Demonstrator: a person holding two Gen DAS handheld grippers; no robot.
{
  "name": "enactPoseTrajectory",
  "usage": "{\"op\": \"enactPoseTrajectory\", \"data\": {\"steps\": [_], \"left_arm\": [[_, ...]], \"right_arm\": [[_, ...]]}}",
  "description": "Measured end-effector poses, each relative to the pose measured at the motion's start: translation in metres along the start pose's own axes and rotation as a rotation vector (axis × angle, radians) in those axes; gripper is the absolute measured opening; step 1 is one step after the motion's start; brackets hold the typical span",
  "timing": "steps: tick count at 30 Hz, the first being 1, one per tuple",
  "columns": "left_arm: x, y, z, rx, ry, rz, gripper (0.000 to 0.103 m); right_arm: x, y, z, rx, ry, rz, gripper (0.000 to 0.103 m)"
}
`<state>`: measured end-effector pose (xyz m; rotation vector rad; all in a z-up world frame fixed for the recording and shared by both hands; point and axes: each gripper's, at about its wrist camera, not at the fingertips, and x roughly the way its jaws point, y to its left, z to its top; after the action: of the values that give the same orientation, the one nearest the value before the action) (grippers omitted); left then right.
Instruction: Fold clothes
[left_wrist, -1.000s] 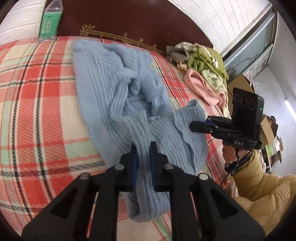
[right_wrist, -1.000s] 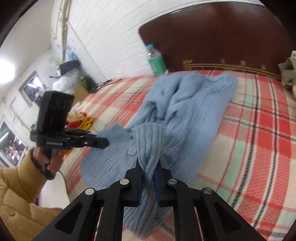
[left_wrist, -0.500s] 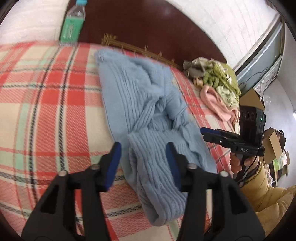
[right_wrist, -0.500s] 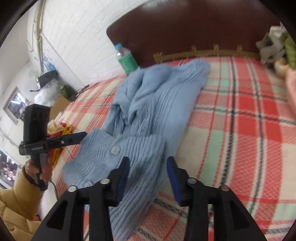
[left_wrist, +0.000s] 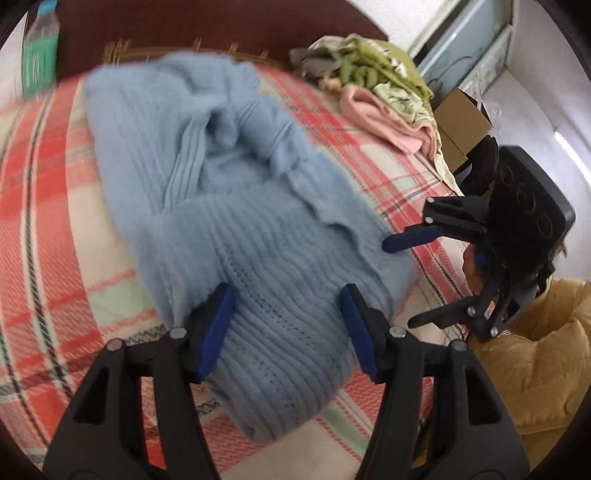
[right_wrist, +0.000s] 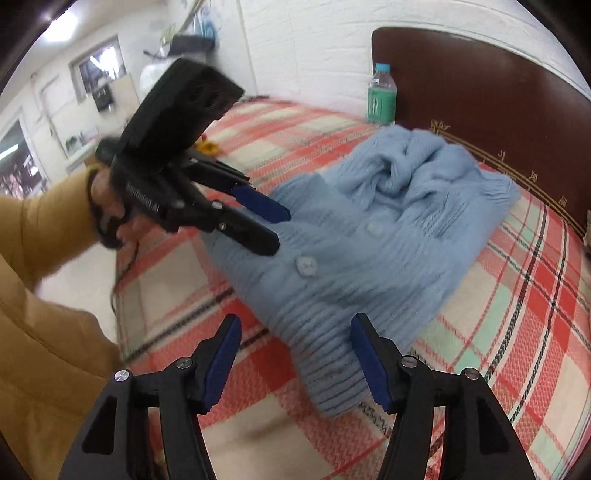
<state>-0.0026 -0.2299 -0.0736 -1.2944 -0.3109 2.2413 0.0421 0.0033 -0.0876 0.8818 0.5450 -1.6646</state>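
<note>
Pale-blue ribbed knit cardigan (left_wrist: 258, 236) lies bunched on plaid bed (left_wrist: 48, 229); left tongs (left_wrist: 286, 328) and right tongs (right_wrist: 295, 363) just spread, gripping nothing. Risk: crossed sleeves slump, undoing fold.

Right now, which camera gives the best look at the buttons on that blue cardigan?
The right wrist view. Two buttons show along the front edge of the light blue knit cardigan, facing the camera. The left wrist view shows the same cardigan from its other side, blurred, with no buttons to make out.
</note>
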Motion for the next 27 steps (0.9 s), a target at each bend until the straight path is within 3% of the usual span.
{"op": "enactPoseTrajectory", "data": {"steps": [2, 5, 8, 11, 15, 18, 20, 24, 26, 27], "left_arm": [[-0.002, 0.006, 0.000, -0.030, -0.011, -0.009, 0.062], [-0.015, -0.005, -0.005, 0.002, -0.045, 0.066, 0.062], [-0.028, -0.027, -0.016, 0.096, -0.075, 0.090, 0.065], [-0.031, -0.051, -0.026, 0.215, -0.084, 0.103, 0.078], [-0.017, -0.070, -0.033, 0.340, -0.037, 0.153, 0.078], [-0.002, -0.075, -0.034, 0.396, 0.009, 0.201, 0.078], [0.007, -0.074, -0.033, 0.412, 0.036, 0.231, 0.078], [0.016, -0.064, -0.031, 0.393, 0.071, 0.295, 0.076], [0.013, -0.062, -0.026, 0.386, 0.072, 0.322, 0.050], [0.011, -0.061, -0.023, 0.380, 0.072, 0.335, 0.045]], "right_arm": [[0.003, 0.001, -0.003, -0.017, 0.019, -0.035, 0.064], [0.000, 0.005, -0.006, -0.047, 0.008, -0.080, 0.064], [-0.002, 0.018, -0.009, -0.127, -0.016, -0.107, 0.071], [0.008, 0.031, -0.012, -0.209, 0.014, -0.143, 0.071], [0.020, 0.035, -0.011, -0.272, 0.028, -0.227, 0.069], [0.027, 0.031, -0.011, -0.270, 0.035, -0.243, 0.053], [0.029, 0.026, -0.008, -0.244, 0.034, -0.253, 0.024], [0.015, 0.002, 0.006, -0.097, 0.017, -0.178, 0.015], [0.002, -0.008, 0.013, -0.042, -0.009, -0.138, 0.014], [-0.006, -0.012, 0.017, -0.021, -0.024, -0.125, 0.014]]}}
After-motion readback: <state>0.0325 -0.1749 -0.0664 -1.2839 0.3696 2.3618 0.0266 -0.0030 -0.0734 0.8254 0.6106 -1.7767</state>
